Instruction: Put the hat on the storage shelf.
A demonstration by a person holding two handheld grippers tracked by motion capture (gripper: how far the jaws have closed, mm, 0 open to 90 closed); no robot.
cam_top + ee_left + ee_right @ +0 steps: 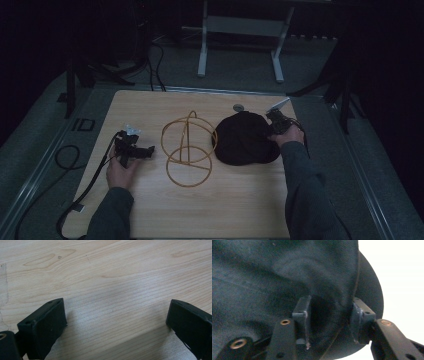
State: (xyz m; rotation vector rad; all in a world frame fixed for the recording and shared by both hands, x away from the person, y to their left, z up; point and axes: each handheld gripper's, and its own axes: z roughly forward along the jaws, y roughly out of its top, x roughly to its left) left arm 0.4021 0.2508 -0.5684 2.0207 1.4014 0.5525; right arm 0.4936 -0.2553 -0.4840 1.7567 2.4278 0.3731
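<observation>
The wooden surface (200, 210) carried a black cap (245, 139) at its right side, just beside a wire frame of gold hoops (189, 149) at the middle, likely set there so the cap could go onto it. The right tool (329, 322) had 2 jaws straddling a fold of the cap at the seam where crown meets brim, narrowed around the cloth, though I could not tell whether the pads truly pinched it. The left tool (115, 322) waited wide and empty over bare wood at the left, seemingly held in reserve.
</observation>
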